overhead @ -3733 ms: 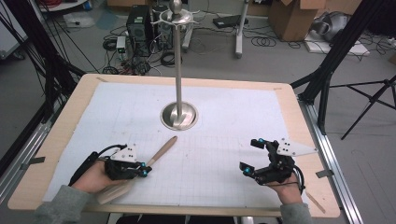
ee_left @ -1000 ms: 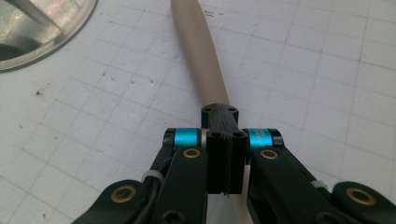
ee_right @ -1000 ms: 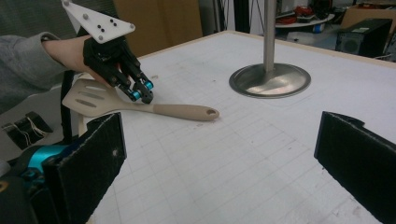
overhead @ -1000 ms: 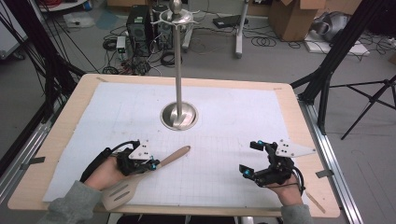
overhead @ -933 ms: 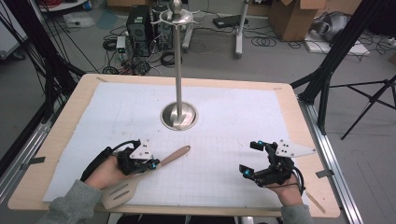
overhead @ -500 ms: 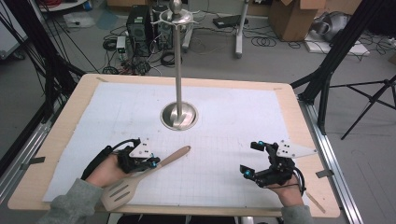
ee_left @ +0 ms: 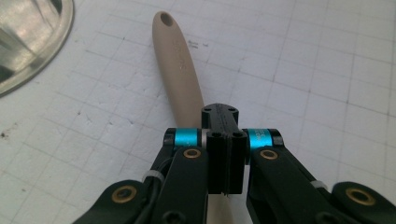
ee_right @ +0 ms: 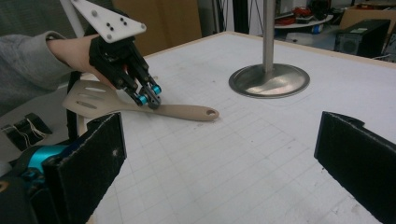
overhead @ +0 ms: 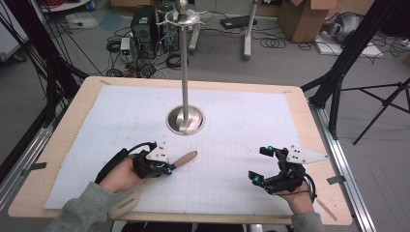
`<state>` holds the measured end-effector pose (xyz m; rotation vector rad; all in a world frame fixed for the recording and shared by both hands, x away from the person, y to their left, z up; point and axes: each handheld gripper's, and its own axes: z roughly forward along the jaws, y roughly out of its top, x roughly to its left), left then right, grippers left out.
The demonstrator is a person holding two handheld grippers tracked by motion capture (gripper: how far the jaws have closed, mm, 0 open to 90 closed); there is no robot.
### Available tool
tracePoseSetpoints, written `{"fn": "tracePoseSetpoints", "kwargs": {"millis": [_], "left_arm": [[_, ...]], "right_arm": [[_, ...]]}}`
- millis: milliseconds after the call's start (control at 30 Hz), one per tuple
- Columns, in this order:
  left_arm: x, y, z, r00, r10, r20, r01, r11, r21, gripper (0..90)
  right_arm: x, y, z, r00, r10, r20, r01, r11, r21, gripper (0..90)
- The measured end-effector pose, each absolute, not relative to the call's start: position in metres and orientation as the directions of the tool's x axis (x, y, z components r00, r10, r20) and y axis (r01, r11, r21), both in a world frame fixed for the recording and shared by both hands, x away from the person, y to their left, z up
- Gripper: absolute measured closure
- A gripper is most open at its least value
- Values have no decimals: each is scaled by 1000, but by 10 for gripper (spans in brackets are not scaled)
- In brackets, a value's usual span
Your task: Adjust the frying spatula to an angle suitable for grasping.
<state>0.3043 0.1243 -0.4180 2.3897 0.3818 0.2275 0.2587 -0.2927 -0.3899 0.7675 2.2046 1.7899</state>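
A beige slotted spatula lies low over the white gridded mat at the front left, its handle end pointing toward the stand and its blade by the table's front edge. My left gripper is shut on the spatula's handle; in the left gripper view the jaws stand pressed together over it. The right gripper view shows that left gripper clamped on the spatula. My right gripper rests open at the front right, nothing between its pads.
A steel stand with a round base and a tall pole rises at the mat's centre; its base is well beyond the spatula's tip. The wooden table edge frames the mat.
The left hand has slid the spatula a little to the right, and since the oldest frame the handle has swung to a flatter angle. The right hand has kept still.
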Motion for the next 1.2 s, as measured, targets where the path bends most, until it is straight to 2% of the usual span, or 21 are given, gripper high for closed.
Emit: {"fn": "tracePoseSetpoints", "kwargs": {"millis": [433, 933, 1133, 1200], "left_arm": [[307, 125, -419, 941, 333, 64, 205, -711, 673, 897], [298, 142, -403, 926, 376, 37, 222, -619, 753, 897], [285, 163, -392, 895, 444, 40, 255, -584, 771, 890], [282, 167, -392, 876, 481, 27, 288, -567, 772, 850]], "right_arm": [[256, -295, -390, -840, 515, 167, 270, 131, 954, 11], [258, -297, -390, -841, 514, 171, 269, 124, 955, 11], [259, -297, -389, -842, 510, 176, 270, 115, 956, 11], [260, -296, -389, -843, 509, 174, 268, 117, 956, 11]]}}
